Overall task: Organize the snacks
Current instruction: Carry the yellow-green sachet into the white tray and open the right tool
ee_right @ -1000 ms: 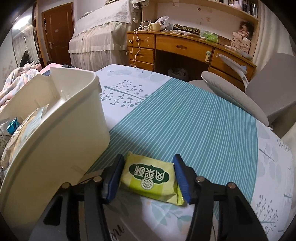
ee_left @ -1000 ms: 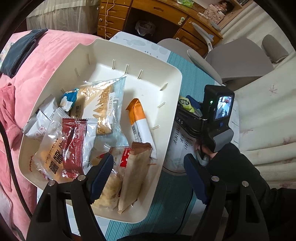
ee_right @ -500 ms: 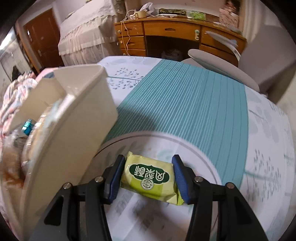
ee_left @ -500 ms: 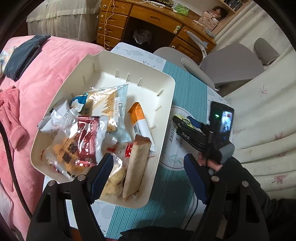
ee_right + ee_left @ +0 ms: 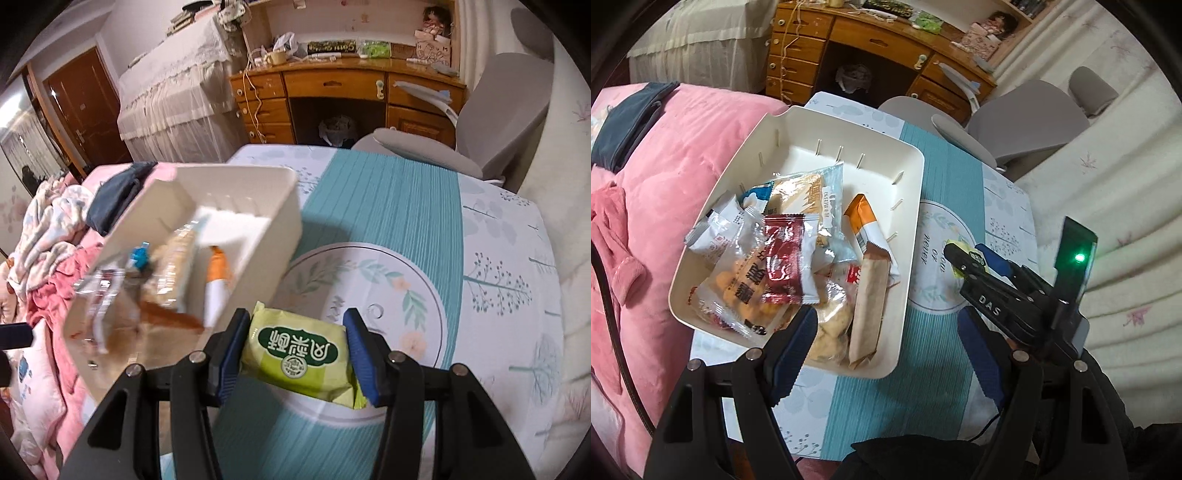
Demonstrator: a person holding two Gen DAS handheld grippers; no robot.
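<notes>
Bin (image 5: 912, 206) sits on the table (image 5: 942, 177), left half, its left edge at the bed (image 5: 683, 147). Snack packets (image 5: 783, 258) piled in the bin's near-left part; far end bare. Bar packet (image 5: 866, 225) lies along the bin's right wall. Right gripper (image 5: 295, 350) is right of the bin, above the table, with a packet (image 5: 299, 350) between its pads. Desk (image 5: 886, 48) and chair (image 5: 1027, 122) beyond the table's far edge. Left gripper (image 5: 886, 350) hangs over the bin's near corner.

Colours and patterns on the snack table

A cream bin (image 5: 912, 206) is set on a tablecloth (image 5: 406, 206) striped teal, with white panels printed in leaves. A yellow-green packet (image 5: 299, 350) bears a dark green label; an orange-and-white wrapper (image 5: 866, 225) and a dark red one (image 5: 785, 254) are seen.
</notes>
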